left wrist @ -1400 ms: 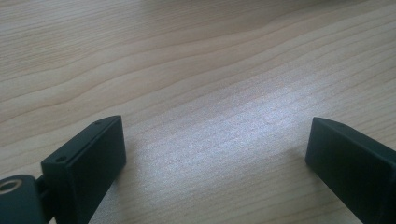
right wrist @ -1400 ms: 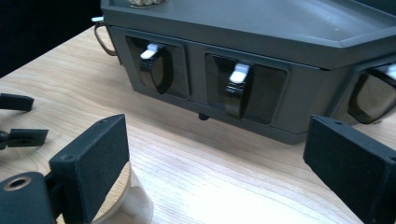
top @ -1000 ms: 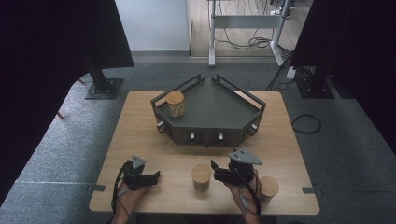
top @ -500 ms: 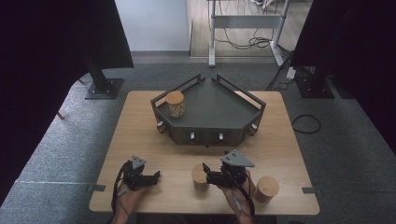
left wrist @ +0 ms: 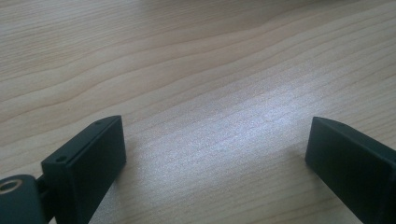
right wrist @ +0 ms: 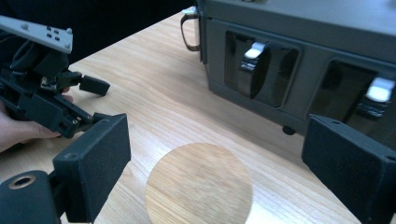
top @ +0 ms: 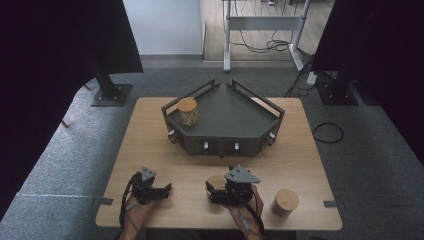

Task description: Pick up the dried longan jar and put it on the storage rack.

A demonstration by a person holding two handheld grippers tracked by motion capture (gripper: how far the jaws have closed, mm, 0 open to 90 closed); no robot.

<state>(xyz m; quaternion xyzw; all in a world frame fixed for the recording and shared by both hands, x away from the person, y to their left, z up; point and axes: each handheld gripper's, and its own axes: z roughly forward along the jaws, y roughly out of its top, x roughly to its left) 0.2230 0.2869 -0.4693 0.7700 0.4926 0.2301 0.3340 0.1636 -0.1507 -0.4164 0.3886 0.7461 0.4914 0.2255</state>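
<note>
- The right gripper (right wrist: 215, 154) has its jaws wide apart, just been opening, over the wooden-lidded jar (right wrist: 198, 183) on the table (top: 150, 130), pads clear of it.
- The left gripper (left wrist: 215, 149) gapes open, holding nothing.

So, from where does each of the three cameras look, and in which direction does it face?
High view: above the person's side, facing forward and down on the table; both hands show.
Left gripper view: on the left gripper, facing bare wood between open jaws.
Right gripper view: on the right gripper, over the wooden lid, facing the grey tray.
Shared: high and right gripper views show lid, tray and left gripper.
</note>
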